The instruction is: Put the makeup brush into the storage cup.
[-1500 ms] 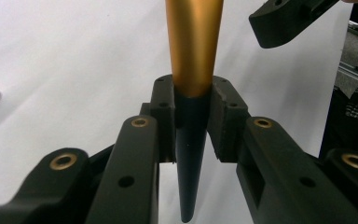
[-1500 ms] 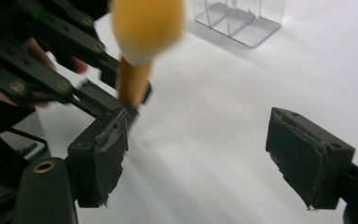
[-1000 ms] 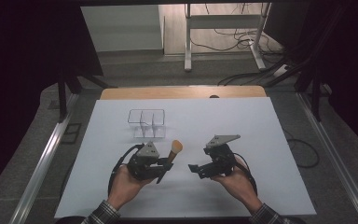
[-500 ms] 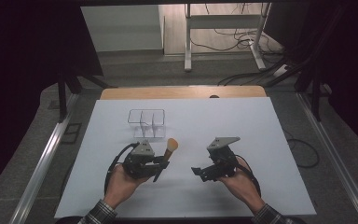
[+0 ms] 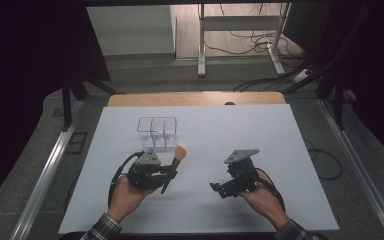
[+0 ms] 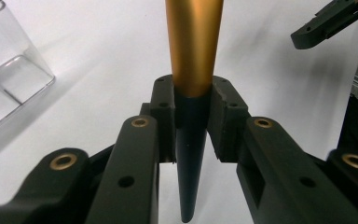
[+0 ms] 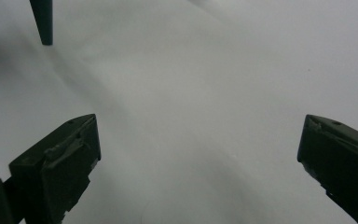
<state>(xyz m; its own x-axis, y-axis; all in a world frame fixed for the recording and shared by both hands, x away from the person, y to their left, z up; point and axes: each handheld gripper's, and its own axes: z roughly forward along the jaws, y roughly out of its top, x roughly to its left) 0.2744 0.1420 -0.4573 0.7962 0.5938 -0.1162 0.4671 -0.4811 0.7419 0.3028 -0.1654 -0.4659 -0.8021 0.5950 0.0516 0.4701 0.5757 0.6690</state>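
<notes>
My left gripper (image 5: 167, 175) is shut on a makeup brush (image 5: 176, 162) with a dark tapered handle, a gold ferrule and an orange head that points toward the far side. In the left gripper view the pads clamp the brush (image 6: 193, 51) where handle meets ferrule, left gripper (image 6: 193, 109). My right gripper (image 5: 218, 189) hovers low over the white table to the right, apart from the brush. Its jaws have just been opening and stand wide, right gripper (image 7: 200, 144), with nothing between them. The handle tip (image 7: 43, 21) shows at upper left there.
A clear compartmented box (image 5: 157, 132) stands on the white tabletop (image 5: 260, 135) just beyond the left gripper; its corner (image 6: 9, 70) sits left of the brush. A wooden strip (image 5: 195, 99) edges the far side. Metal rails run along both sides of the table.
The left hand has shifted slightly left with the brush still clamped. The right hand has settled a little nearer the front edge, its jaws wider apart.
</notes>
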